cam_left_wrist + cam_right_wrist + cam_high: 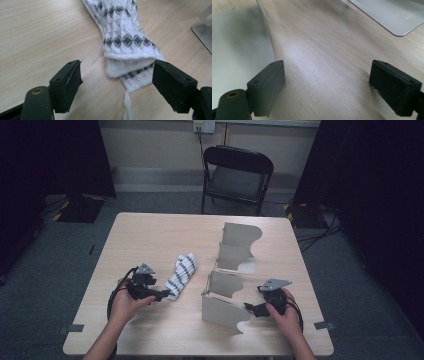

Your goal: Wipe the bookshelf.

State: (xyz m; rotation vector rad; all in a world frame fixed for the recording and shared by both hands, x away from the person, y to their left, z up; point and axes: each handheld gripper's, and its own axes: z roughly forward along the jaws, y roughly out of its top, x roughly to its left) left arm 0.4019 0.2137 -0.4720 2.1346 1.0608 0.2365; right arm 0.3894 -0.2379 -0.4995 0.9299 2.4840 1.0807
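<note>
The patterned sock (182, 275) lies flat on the table (150, 240) left of centre, its cuff end pointing to about seven o'clock, straight at the left gripper (162, 295), whose jaws stand open on either side of that cuff without pressing it, probably lined up to pinch the fabric. At about four o'clock from the sock, the right gripper (248, 308) rests with its jaws open and empty beside the near metal bookend (223, 305), likely waiting its turn; a second bookend (238, 248) stands behind.
</note>
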